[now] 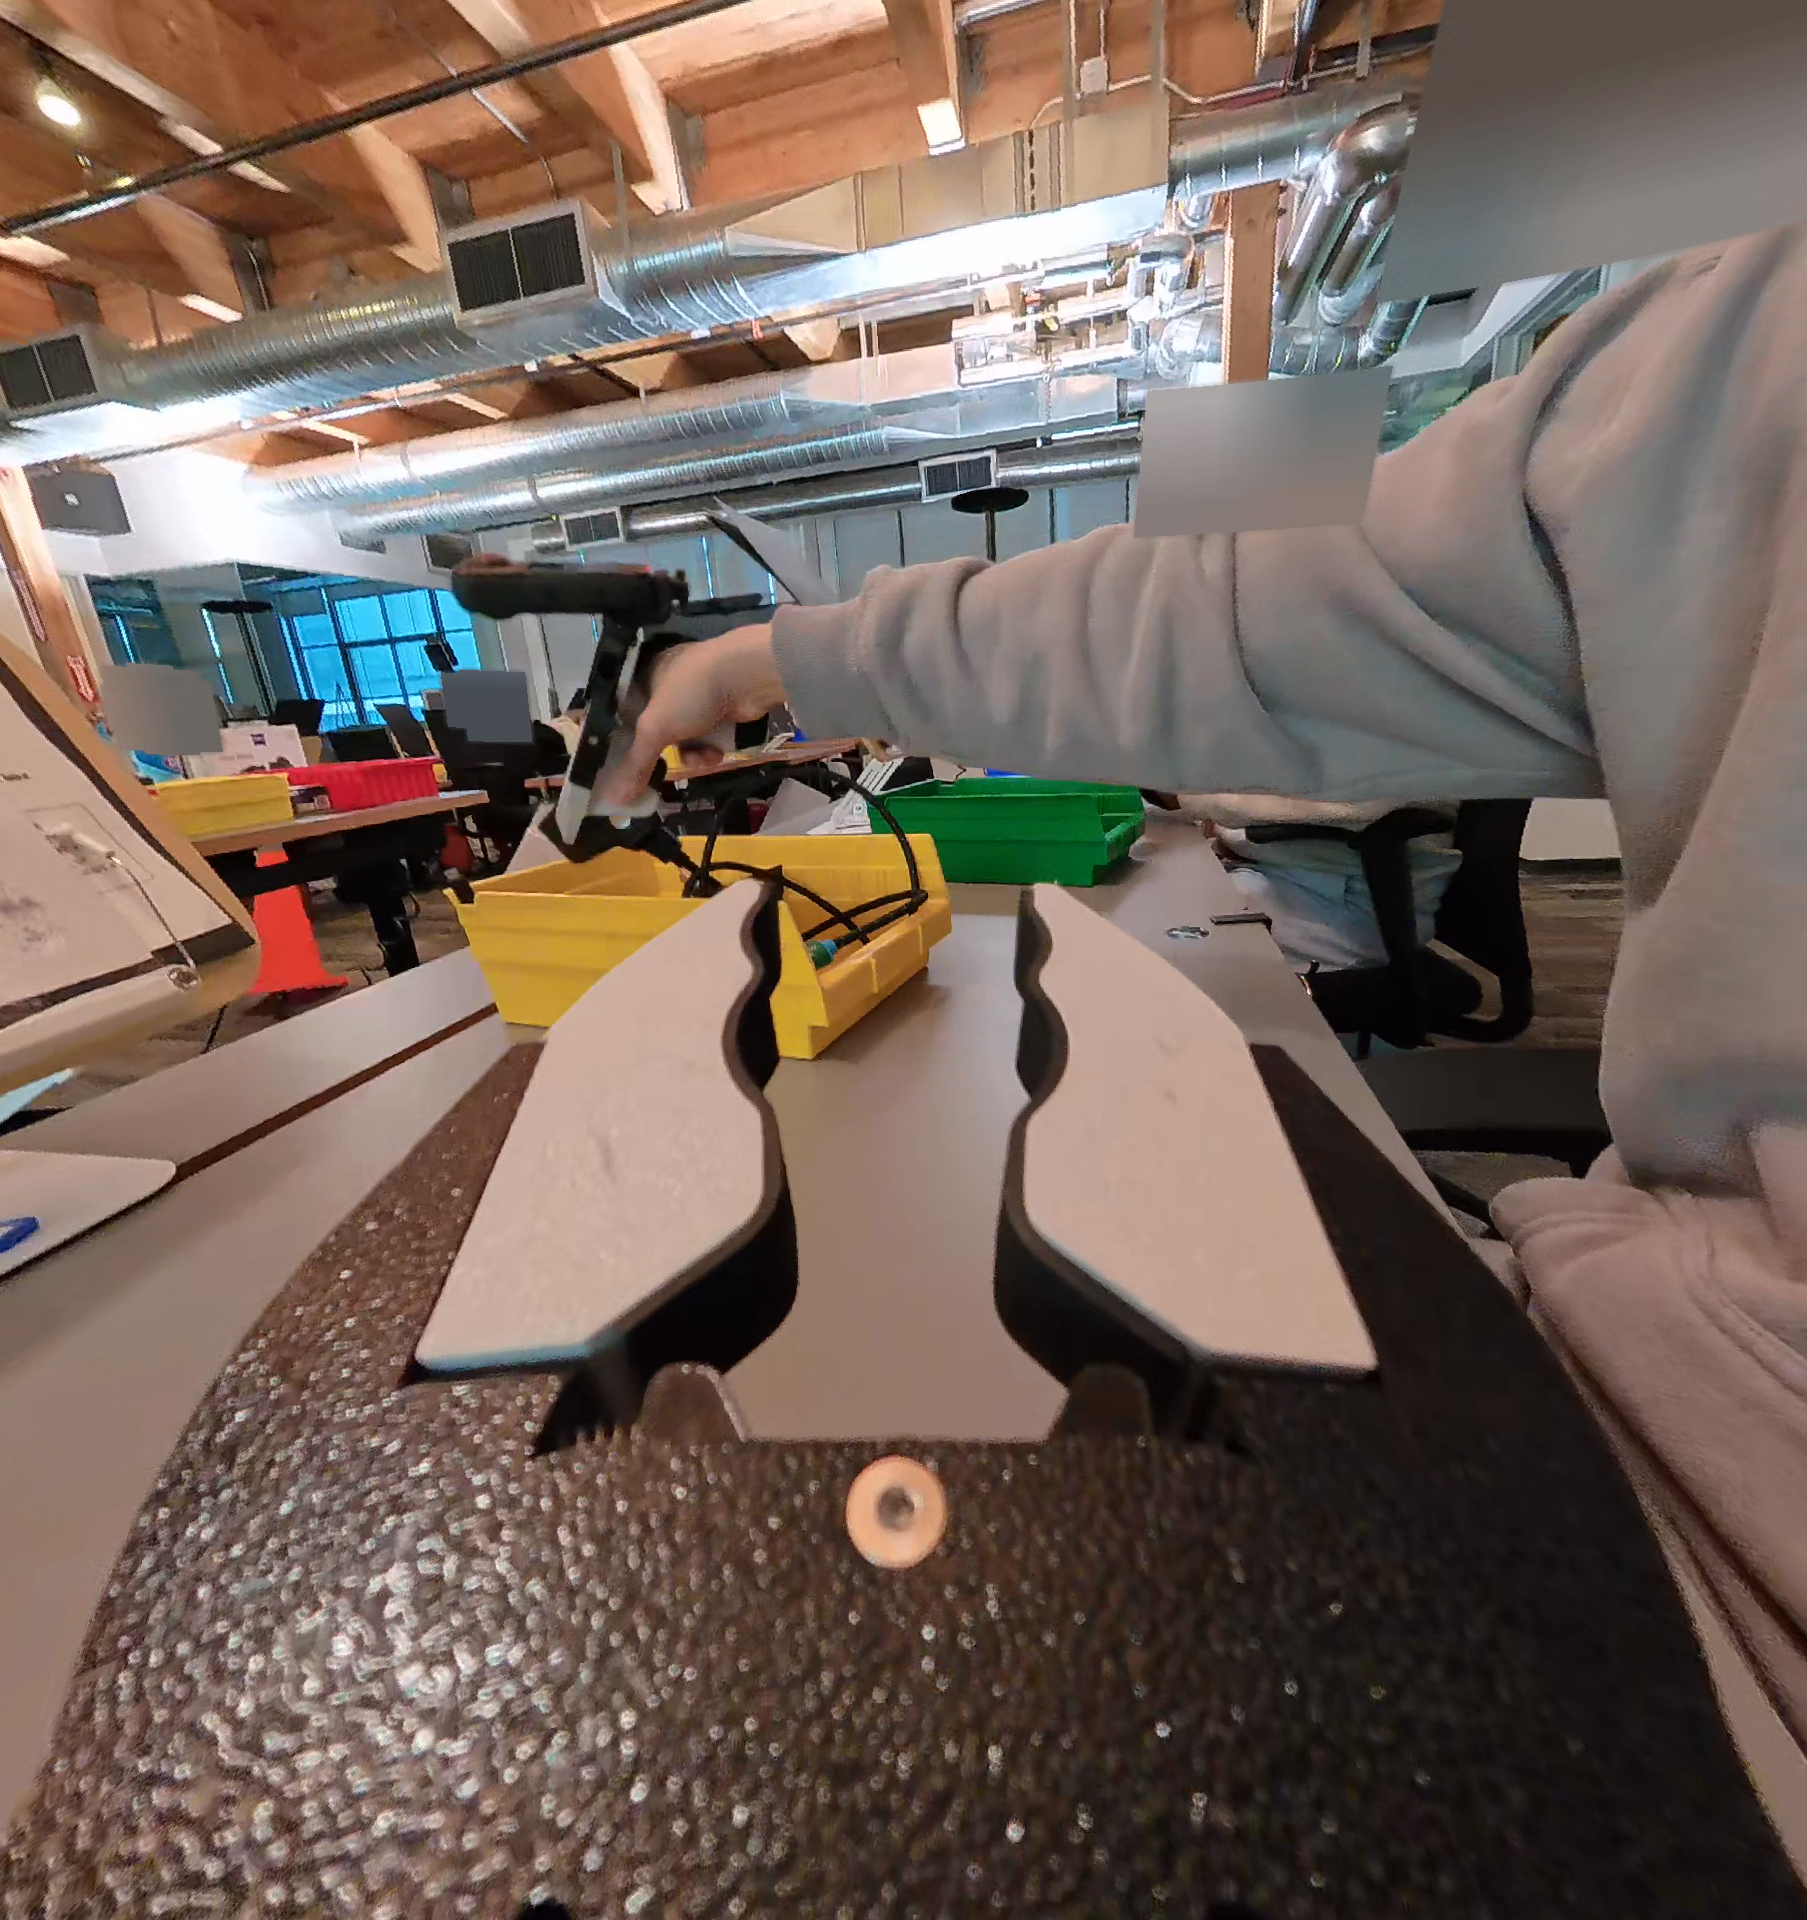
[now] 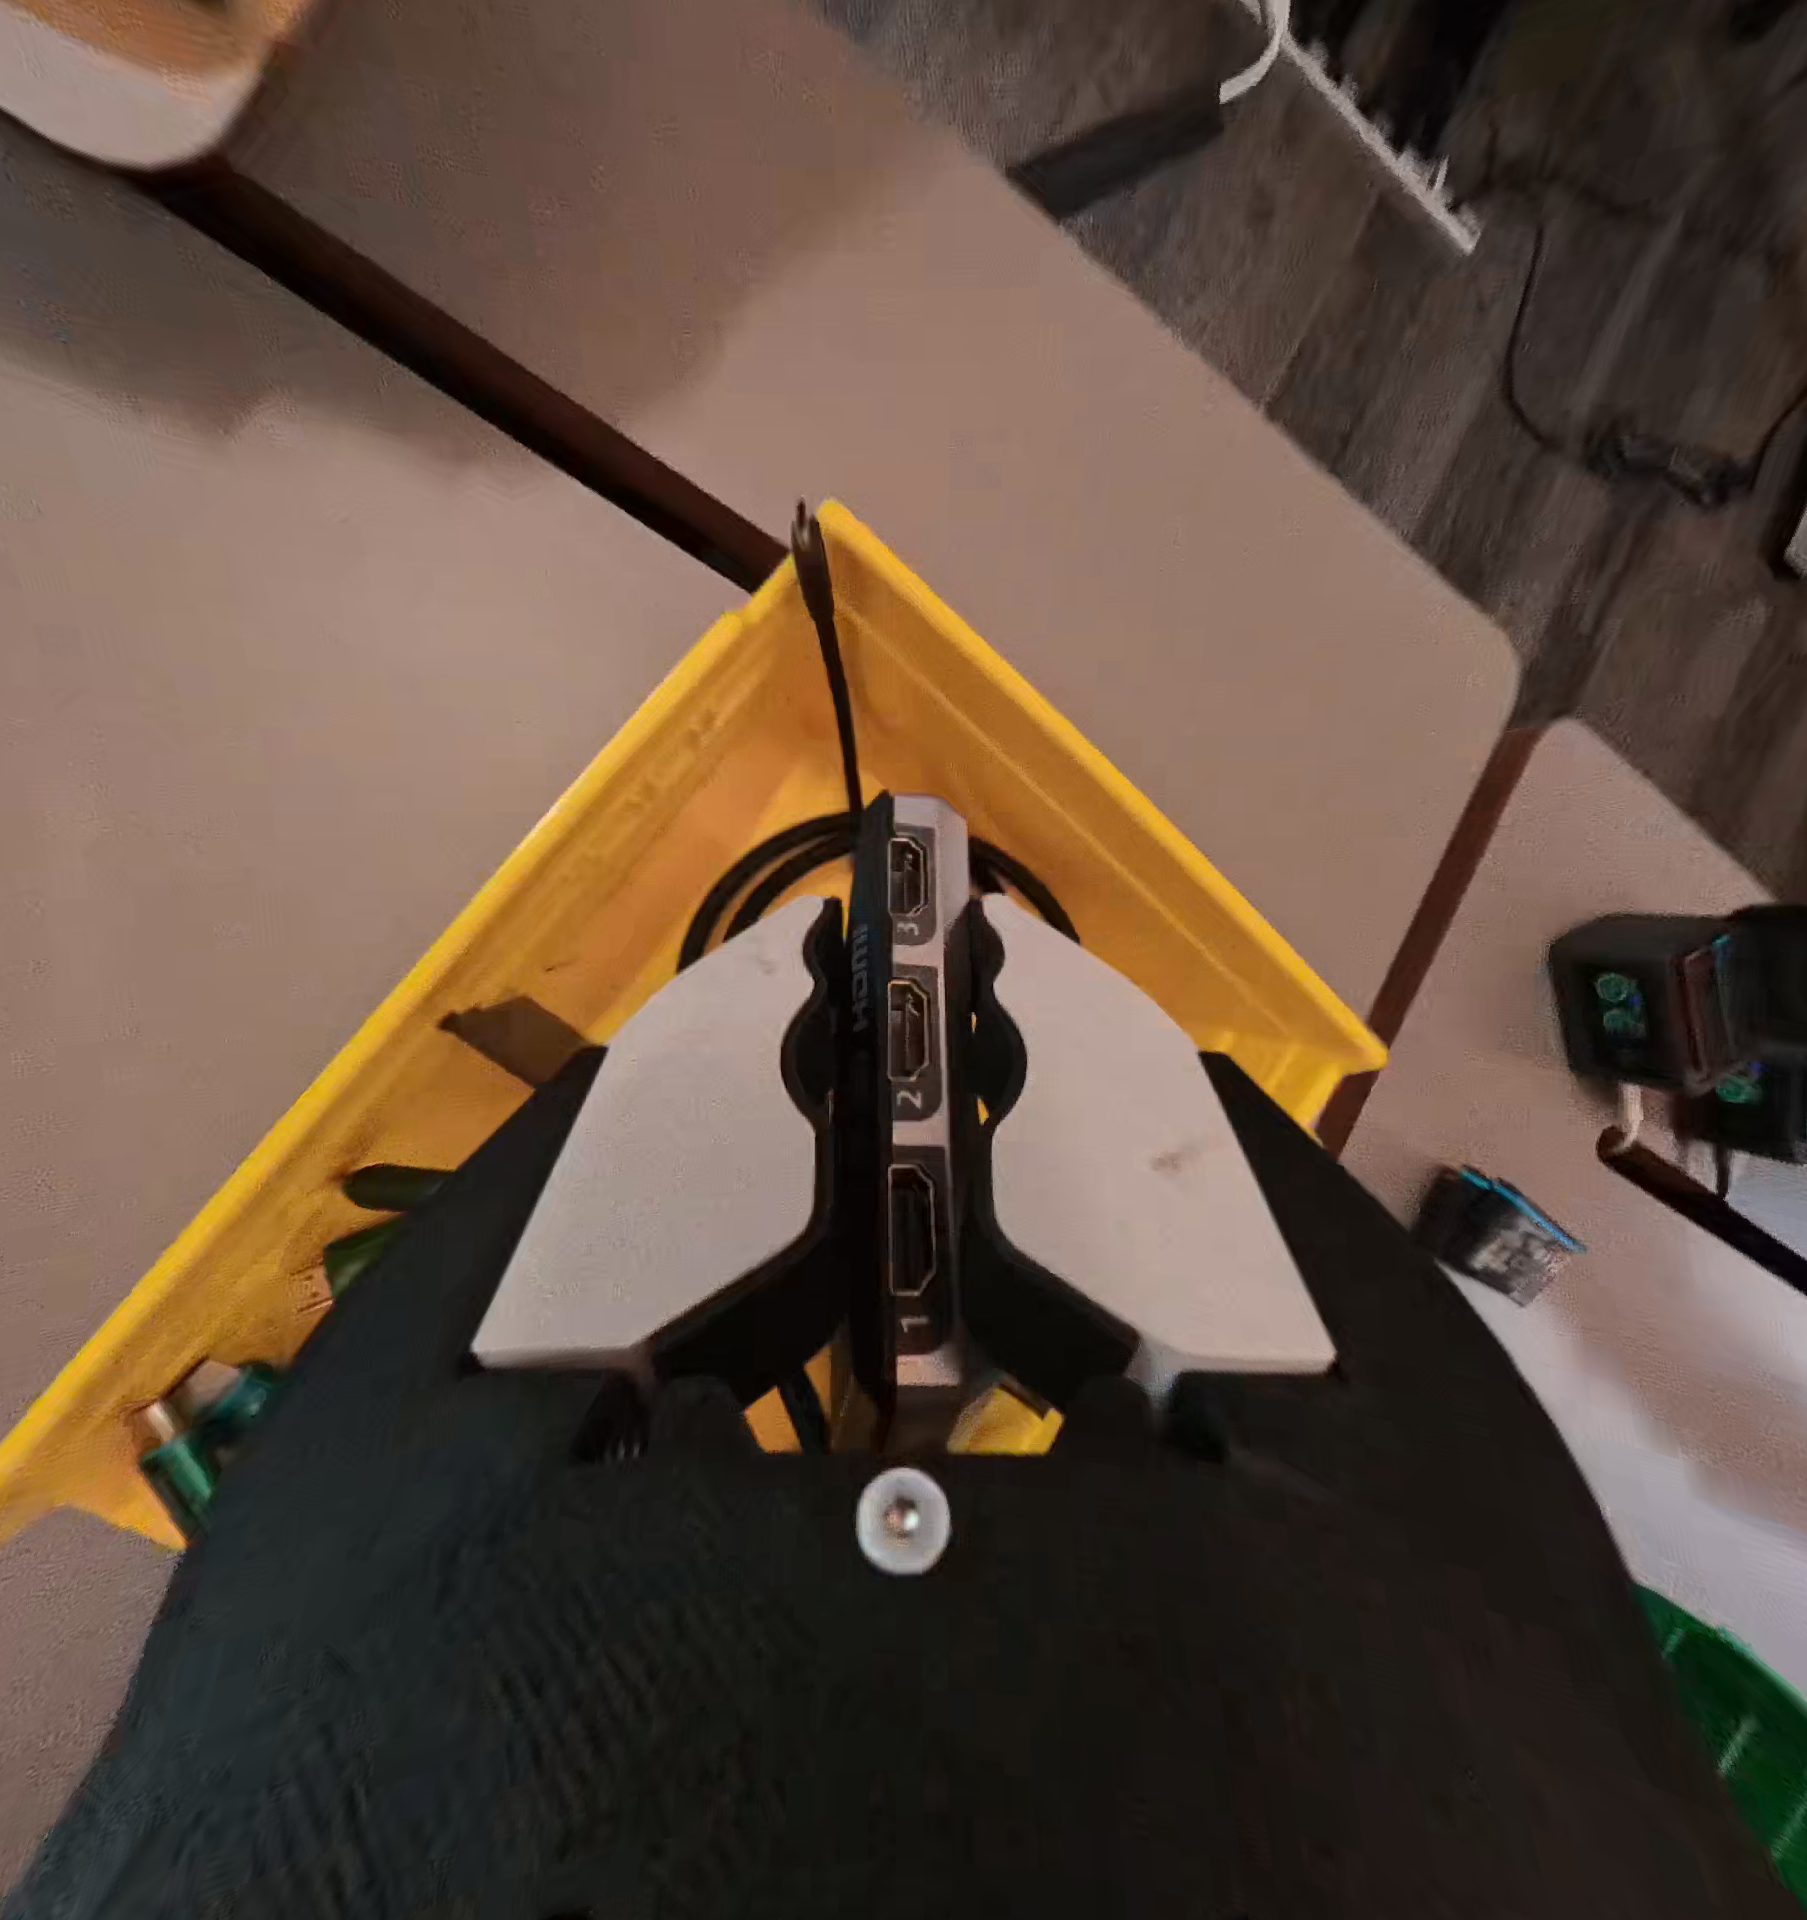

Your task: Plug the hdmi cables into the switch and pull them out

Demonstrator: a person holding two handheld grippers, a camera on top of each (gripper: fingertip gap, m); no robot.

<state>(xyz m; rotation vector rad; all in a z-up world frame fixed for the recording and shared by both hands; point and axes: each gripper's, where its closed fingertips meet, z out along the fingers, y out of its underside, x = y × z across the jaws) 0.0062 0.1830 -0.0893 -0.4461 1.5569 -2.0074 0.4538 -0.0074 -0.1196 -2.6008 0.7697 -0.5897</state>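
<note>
My right gripper point(image 2: 904, 920) is shut on the HDMI switch point(image 2: 914, 1049), a slim black and silver box held edge-on above the yellow bin point(image 2: 608, 831). Its three ports face me and all are empty. A thin black cable point(image 2: 831, 665) leaves the switch's far end. Coiled black cables point(image 2: 733, 883) lie in the bin below. In the left wrist view the right gripper point(image 1: 592, 821) hangs over the yellow bin point(image 1: 566, 935), with black cables point(image 1: 904, 842) trailing into it. My left gripper point(image 1: 899, 904) is open and empty, low over the table in front of the bin.
A green bin point(image 1: 1013, 831) stands behind the yellow one. A person's grey sleeve point(image 1: 1294, 675) reaches across from the right. A tilted board point(image 1: 47, 883) stands at the left. Black devices point(image 2: 1657, 997) and a small blue-black item point(image 2: 1491, 1236) lie on the table.
</note>
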